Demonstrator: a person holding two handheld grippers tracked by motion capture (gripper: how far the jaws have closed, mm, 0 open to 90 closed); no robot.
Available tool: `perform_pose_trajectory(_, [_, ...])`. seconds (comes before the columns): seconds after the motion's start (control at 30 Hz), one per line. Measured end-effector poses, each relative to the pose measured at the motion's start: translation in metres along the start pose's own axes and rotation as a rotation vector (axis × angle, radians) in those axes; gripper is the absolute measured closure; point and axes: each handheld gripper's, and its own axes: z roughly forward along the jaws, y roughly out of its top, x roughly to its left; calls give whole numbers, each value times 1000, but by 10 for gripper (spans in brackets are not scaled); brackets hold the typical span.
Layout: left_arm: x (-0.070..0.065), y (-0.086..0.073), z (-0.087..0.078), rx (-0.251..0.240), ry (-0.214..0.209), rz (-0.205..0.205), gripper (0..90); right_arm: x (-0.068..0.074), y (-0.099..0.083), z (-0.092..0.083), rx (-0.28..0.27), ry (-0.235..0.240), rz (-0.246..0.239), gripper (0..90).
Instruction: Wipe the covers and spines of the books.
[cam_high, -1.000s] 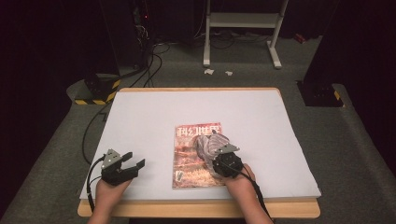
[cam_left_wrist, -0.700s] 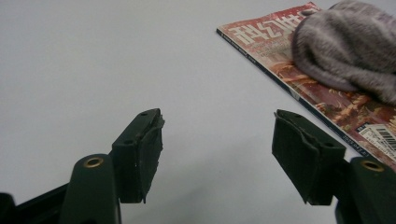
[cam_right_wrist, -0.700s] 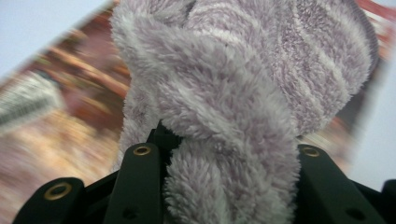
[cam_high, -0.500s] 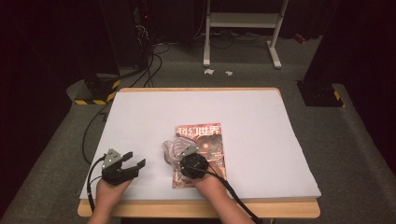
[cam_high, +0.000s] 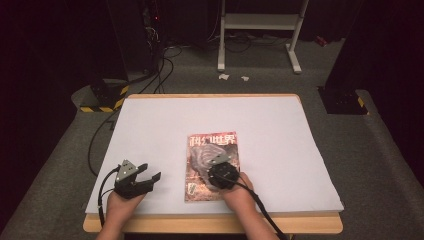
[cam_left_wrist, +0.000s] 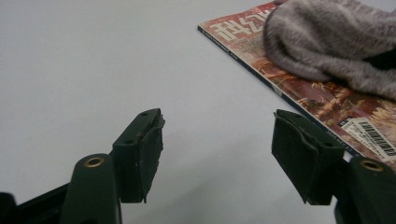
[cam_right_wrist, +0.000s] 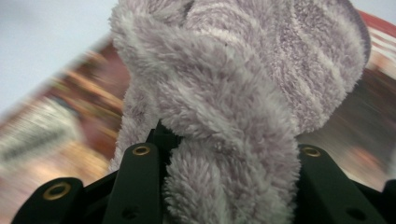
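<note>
Fluffy grey cloth (cam_right_wrist: 233, 93) pinched in right hand-held gripper (cam_high: 216, 169), lying on magazine (cam_high: 196, 187) on tabletop (cam_high: 280, 130). Press flat, wipe slowly, stay on cover. Left hand-held gripper (cam_left_wrist: 224, 154) spread wide, holding nothing.

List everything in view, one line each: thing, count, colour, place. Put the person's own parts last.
magazine: one, red-brown cover, near middle of the table.
cloth: one, grey fluffy, bunched on the magazine.
white sheet: one, covers the tabletop.
table: one, wooden edge, on grey carpet.
stand: one, white metal, on the floor behind the table.
paper scraps: two, white, on the floor by the stand.
cables: several, black, on the floor back left.
left tool: one, black, jaws open, over the sheet left of the magazine.
right tool: one, black, shut on the cloth.
hands: two, at the near edge.
</note>
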Motion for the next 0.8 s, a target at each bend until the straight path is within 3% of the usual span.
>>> perform_pose_trajectory(0.03, [0, 0, 0, -5, 0, 0, 338, -22, -13, -8, -4, -30, 43, 605])
perform_pose_trajectory(0.07, [0, 0, 0, -7, -1, -1, 338, -22, -13, -8, -4, -30, 43, 605])
perform_pose_trajectory(0.17, [-1, 1, 1, -1, 1, -7, 336, -43, -25, -18, 6, -64, 94, 605])
perform_pose_trajectory(0.33, [-5, 0, 1, -1, -4, 0, 335, -50, -27, -20, 11, -77, 105, 604])
perform_pose_trajectory(0.43, [-4, -1, 1, 1, -5, -2, 336, -44, -19, -14, 20, -85, 86, 605])
perform_pose_trajectory(0.47, [-3, -1, 1, 1, -2, -2, 336, -37, -10, -9, 27, -69, 60, 605])
perform_pose_trajectory(0.53, [-1, -1, 0, 0, -1, -5, 336, -33, -7, -6, 29, -59, 56, 605])
perform_pose_trajectory(0.8, [2, -2, -2, -7, 1, -12, 336, 28, 40, 29, 25, 44, -64, 605])
